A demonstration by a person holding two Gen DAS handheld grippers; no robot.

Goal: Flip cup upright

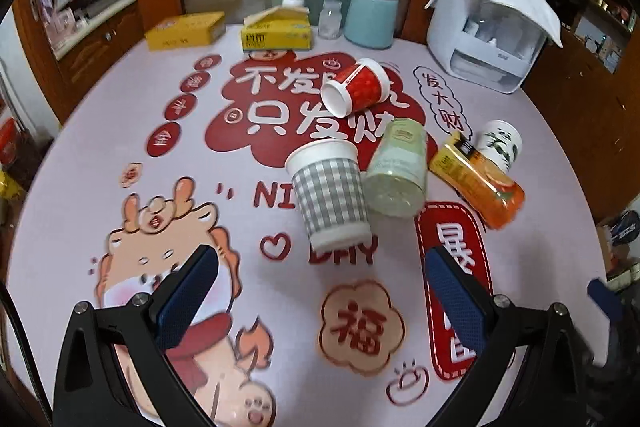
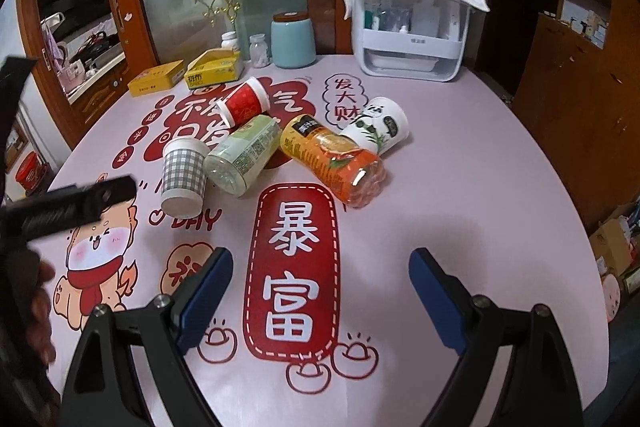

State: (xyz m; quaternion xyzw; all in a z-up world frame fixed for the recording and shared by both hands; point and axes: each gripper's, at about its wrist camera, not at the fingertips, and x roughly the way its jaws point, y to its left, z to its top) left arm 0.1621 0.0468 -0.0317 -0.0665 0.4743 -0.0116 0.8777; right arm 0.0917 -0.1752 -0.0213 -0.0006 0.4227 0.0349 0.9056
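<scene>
A grey checked paper cup lies on its side on the table, base toward me; it also shows in the right wrist view. A red cup lies on its side behind it. A panda cup lies at the right. My left gripper is open and empty, just short of the checked cup. My right gripper is open and empty, short of the bottles.
A pale green bottle and an orange bottle lie among the cups. Yellow boxes, a teal canister and a white covered organizer stand at the back. The left gripper shows at the right view's left.
</scene>
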